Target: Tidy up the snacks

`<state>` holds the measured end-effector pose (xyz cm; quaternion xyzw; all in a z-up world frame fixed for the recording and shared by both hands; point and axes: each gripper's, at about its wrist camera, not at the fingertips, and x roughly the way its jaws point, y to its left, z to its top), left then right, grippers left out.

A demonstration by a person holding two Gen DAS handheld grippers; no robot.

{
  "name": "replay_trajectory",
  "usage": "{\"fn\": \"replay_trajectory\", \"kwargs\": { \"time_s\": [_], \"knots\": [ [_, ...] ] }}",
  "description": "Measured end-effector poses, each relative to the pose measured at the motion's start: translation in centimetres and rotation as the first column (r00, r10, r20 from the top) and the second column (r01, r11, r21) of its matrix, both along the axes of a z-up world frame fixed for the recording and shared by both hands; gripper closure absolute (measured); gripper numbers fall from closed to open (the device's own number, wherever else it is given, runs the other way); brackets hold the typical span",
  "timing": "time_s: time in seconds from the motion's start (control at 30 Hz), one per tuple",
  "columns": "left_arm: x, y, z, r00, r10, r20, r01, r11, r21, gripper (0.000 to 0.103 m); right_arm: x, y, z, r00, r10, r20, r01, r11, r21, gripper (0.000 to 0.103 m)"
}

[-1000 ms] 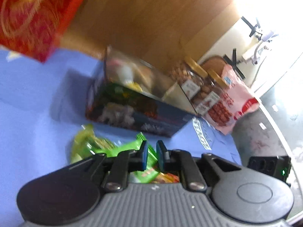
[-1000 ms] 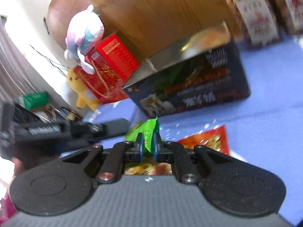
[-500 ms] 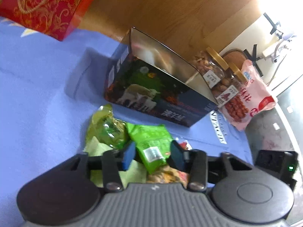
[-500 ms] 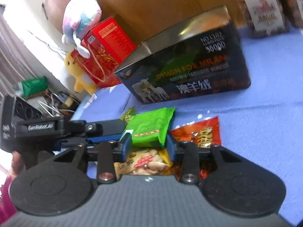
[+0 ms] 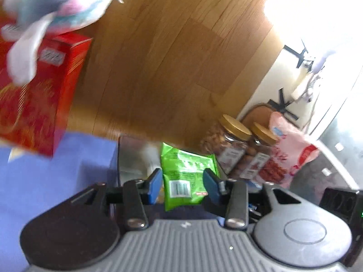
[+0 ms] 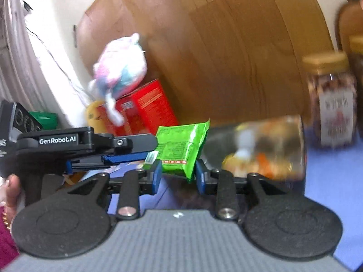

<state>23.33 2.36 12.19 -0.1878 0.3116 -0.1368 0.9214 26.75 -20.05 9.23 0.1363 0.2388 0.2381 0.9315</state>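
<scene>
While its jaws are opening, left gripper (image 5: 182, 181): the green snack packet (image 5: 186, 172) stands between the blue pads, barcode end nearest the camera; both pads meet its side edges; the packet is clear of the blue cloth (image 5: 45, 181)
Packet's place: raised just in front of and above the open box (image 5: 133, 156), whose shiny inner wall shows to the packet's left; in the right wrist view the box lies to the packet's right, blurred
Right gripper (image 6: 178, 174): jaws partly apart; the packet's lower edge dips between the pads and seems to meet both, but I cannot tell whether they press on it
Far left: a plush toy (image 5: 56, 2) sits on top of a red carton (image 5: 34, 104); both stand well apart from the packet
Hand (image 6: 12, 192): grips the left gripper's handle at the left edge of the right wrist view
Behind: a wooden panel (image 5: 170, 56) backs the whole cloth
Right of the box: two gold-lidded jars (image 5: 231, 145) of nuts, side by side; a pink bag (image 5: 288, 145) leans against the far jar
Far right: a black power strip (image 5: 340, 201) at the table's edge
In the way: the box's near wall lies just below the packet
</scene>
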Motion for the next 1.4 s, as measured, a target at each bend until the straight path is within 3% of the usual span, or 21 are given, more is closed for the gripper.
{"fn": "replay_trajectory", "kwargs": {
  "time_s": [0.03,0.1,0.17,0.3,0.5,0.6,0.7,0.87,0.97,1.07,1.13,1.23,1.4],
  "knots": [
    [1.1,-0.1,-0.4,1.0,0.006,-0.022,-0.006,1.0,0.02,0.059,1.3,0.5,-0.2,1.0,-0.005,-0.019,0.004,0.999,-0.038,0.06],
    [2.6,-0.4,-1.3,0.997,0.029,-0.077,-0.024,0.997,0.07,0.058,2.4,0.5,-0.9,0.999,-0.009,-0.051,0.004,0.997,-0.083,0.06],
    [2.1,-0.2,-1.5,0.996,0.041,-0.075,-0.034,0.995,0.09,0.058,1.8,0.1,-1.1,0.998,-0.035,-0.042,0.031,0.995,-0.09,0.06],
    [-2.2,1.9,-0.8,1.0,0.027,-0.01,-0.027,0.999,0.02,0.058,-1.8,-1.5,-1.3,0.999,-0.004,-0.036,0.003,1.0,-0.02,0.06],
    [-9.5,3.0,-2.6,0.998,0.0,-0.059,-0.004,0.998,-0.066,0.058,-8.4,-3.3,-4.4,0.983,0.055,-0.176,-0.04,0.995,0.09,0.06],
    [-12.2,1.7,-3.8,0.994,-0.062,-0.086,0.053,0.993,-0.11,0.058,-11.0,-3.8,-5.3,0.981,0.029,-0.191,-0.017,0.998,0.06,0.06],
    [-14.1,0.9,-5.4,0.988,-0.093,-0.125,0.073,0.984,-0.16,0.058,-10.6,-4.3,-5.0,0.984,-0.011,-0.18,0.018,0.999,0.035,0.06],
    [-15.0,0.3,-8.9,0.97,-0.056,-0.235,0.001,0.973,-0.229,0.058,-7.3,-4.1,-6.2,0.975,-0.006,-0.223,0.017,0.999,0.048,0.061],
    [-15.3,0.7,-9.6,0.967,-0.01,-0.256,-0.043,0.978,-0.202,0.058,-8.1,-2.7,-6.3,0.97,0.051,-0.236,-0.04,0.998,0.053,0.064],
    [-16.2,1.9,-9.5,0.97,0.0,-0.243,-0.053,0.976,-0.213,0.058,-11.3,-0.4,-6.3,0.953,0.17,-0.251,-0.162,0.985,0.05,0.064],
    [-17.0,2.6,-9.3,0.971,0.019,-0.237,-0.066,0.978,-0.196,0.058,-13.7,1.0,-6.2,0.947,0.225,-0.228,-0.228,0.974,0.012,0.063],
    [-17.7,3.8,-9.2,0.97,0.031,-0.241,-0.081,0.976,-0.2,0.056,-15.7,1.6,-5.6,0.96,0.227,-0.161,-0.241,0.968,-0.072,0.062],
    [-18.6,4.2,-9.1,0.97,0.026,-0.242,-0.072,0.98,-0.183,0.055,-16.4,1.7,-5.2,0.96,0.231,-0.156,-0.254,0.955,-0.151,0.059]
  ]
}}
